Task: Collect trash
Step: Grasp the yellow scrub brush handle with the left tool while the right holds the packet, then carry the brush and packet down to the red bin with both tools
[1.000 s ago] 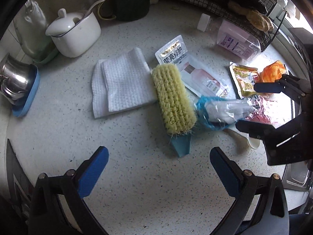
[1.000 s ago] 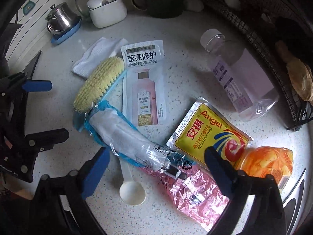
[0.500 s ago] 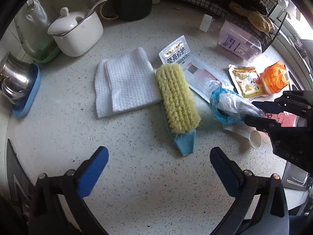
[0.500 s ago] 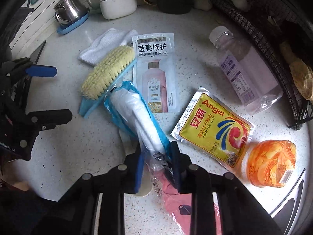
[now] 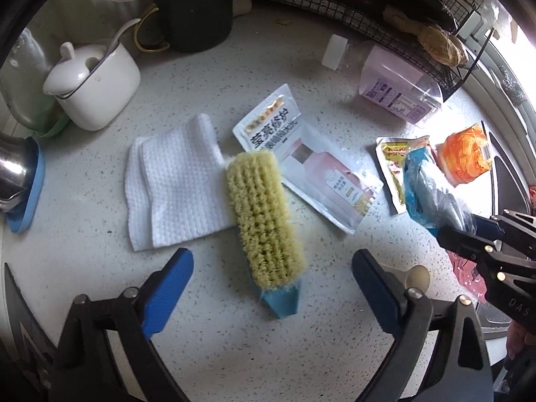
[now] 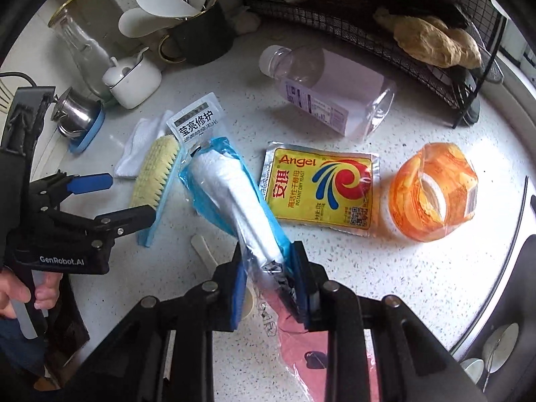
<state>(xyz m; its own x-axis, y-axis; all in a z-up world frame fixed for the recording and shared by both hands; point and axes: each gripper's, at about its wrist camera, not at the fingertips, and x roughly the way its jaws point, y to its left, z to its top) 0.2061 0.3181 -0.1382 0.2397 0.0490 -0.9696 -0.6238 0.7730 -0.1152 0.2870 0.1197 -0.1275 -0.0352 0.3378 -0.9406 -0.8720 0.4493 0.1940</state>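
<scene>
Wrapper: crinkled blue-and-clear plastic wrapper (image 6: 234, 197) – long, soft, one end lifted off the speckled table (image 6: 418, 284).
Right hand-held gripper (image 6: 268, 288): pinched the wrapper's near end.
Left hand-held gripper (image 5: 271, 288): spread wide but closing, nothing between – above the bristly yellow brush (image 5: 264, 217).
Room: bare table near the front edge.

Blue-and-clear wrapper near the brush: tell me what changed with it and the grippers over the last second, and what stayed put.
The right gripper closed on the blue-and-clear wrapper and lifted its near end off the counter, swinging it toward the yeast packet. The left gripper, nothing between its pads, is starting to close above the brush. Brush, white cloth, shampoo sachet, bottle and orange bag stayed where they lay.
</scene>
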